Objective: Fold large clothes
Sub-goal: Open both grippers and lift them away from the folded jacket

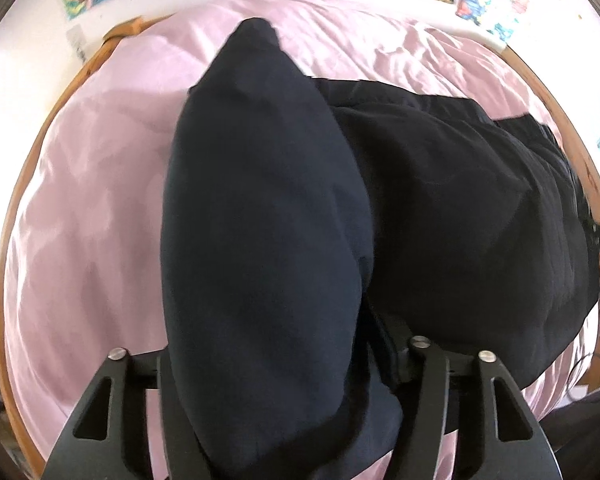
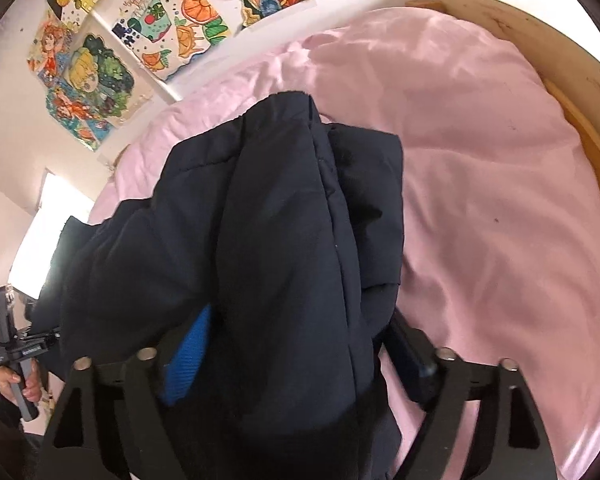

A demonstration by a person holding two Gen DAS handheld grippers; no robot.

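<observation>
A large dark navy padded jacket is held up over a bed with a pink sheet. In the left wrist view my left gripper is shut on a thick fold of the jacket, which bulges forward and hides the fingertips. In the right wrist view my right gripper is shut on another bunched part of the jacket; a strip of blue lining shows by the left finger. The left gripper's handle and the hand on it show at the far left of the right wrist view.
The bed has a wooden frame, also seen at the right of the right wrist view. Colourful drawings hang on the white wall behind the bed. A bright window is at the left.
</observation>
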